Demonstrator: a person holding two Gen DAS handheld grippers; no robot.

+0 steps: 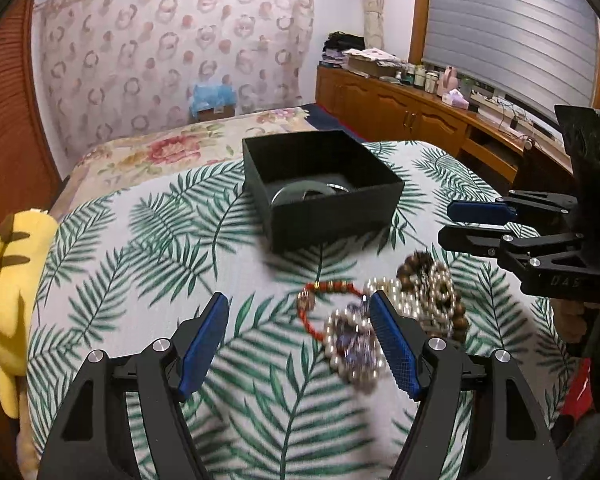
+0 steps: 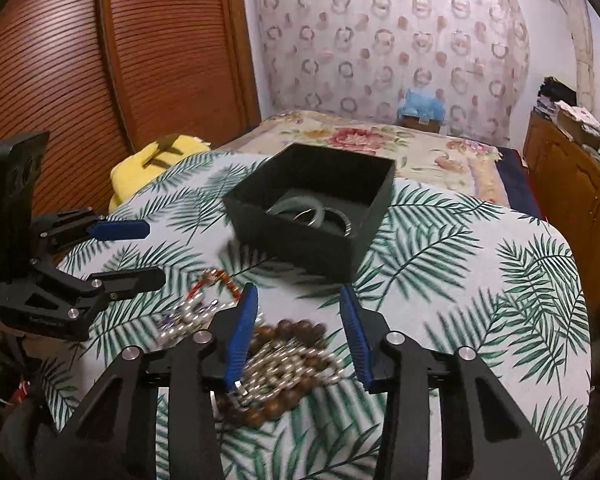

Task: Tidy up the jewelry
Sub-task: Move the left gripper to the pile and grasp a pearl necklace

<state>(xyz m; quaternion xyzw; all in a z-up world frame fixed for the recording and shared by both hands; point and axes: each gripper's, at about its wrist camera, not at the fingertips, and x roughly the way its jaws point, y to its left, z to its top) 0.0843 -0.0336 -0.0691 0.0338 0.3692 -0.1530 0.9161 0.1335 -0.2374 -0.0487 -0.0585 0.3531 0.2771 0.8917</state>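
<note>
A black open box [image 1: 320,188] [image 2: 312,208] sits on a leaf-print cloth and holds a pale green bangle [image 1: 296,194] [image 2: 296,205] and a metal ring [image 2: 332,216]. In front of it lies a pile of jewelry: a red bead bracelet [image 1: 324,304] [image 2: 216,280], pearl strands with a purple piece [image 1: 352,340] [image 2: 188,316], and a brown wooden bead string [image 1: 432,280] [image 2: 284,364]. My left gripper [image 1: 300,320] [image 2: 152,252] is open and empty, just left of the pile. My right gripper [image 2: 298,312] [image 1: 444,224] is open and empty over the brown beads.
A yellow plush toy [image 1: 8,292] [image 2: 156,160] lies at the cloth's left edge. A floral bedspread [image 1: 172,148] lies beyond the box. A wooden cabinet [image 1: 400,108] with clutter runs along the right. A slatted wooden door [image 2: 80,60] stands at left.
</note>
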